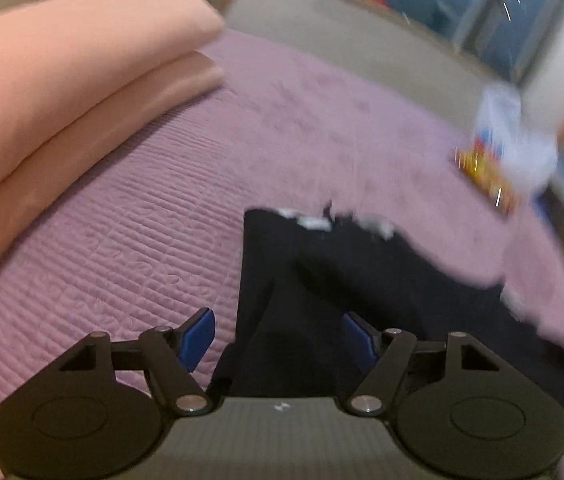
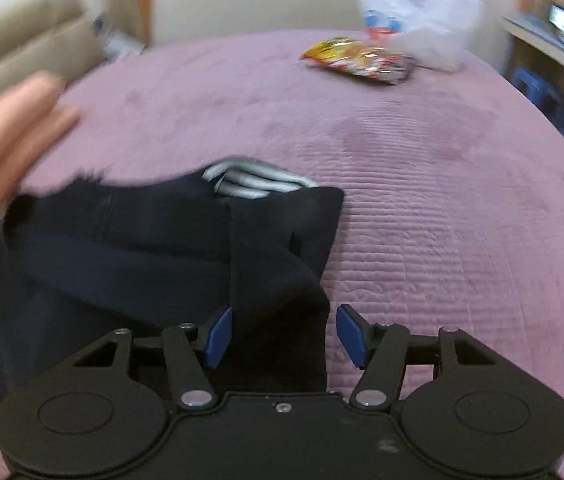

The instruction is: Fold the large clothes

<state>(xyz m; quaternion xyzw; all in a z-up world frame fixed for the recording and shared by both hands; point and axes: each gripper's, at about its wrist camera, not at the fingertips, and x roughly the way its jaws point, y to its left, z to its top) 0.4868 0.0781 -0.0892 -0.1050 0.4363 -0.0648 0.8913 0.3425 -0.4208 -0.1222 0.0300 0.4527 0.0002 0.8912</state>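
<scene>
A dark navy garment with grey-white stripes at its far edge lies bunched on the purple quilted bed. It shows in the left wrist view (image 1: 321, 280) and in the right wrist view (image 2: 154, 248). My left gripper (image 1: 282, 336) is open, and the cloth's near edge lies between its blue pads (image 1: 198, 338). My right gripper (image 2: 285, 334) is open too, and a fold of the garment lies between its blue pads (image 2: 351, 334). Neither gripper pinches the cloth. Both views are motion-blurred.
The purple bedspread (image 1: 142, 216) fills both views. Two stacked pink pillows (image 1: 62, 92) lie at the left. A yellow-red snack bag (image 2: 357, 60) and a white plastic bag (image 2: 417, 12) sit at the bed's far side. A window (image 1: 461, 4) and a shelf (image 2: 553, 40) lie beyond.
</scene>
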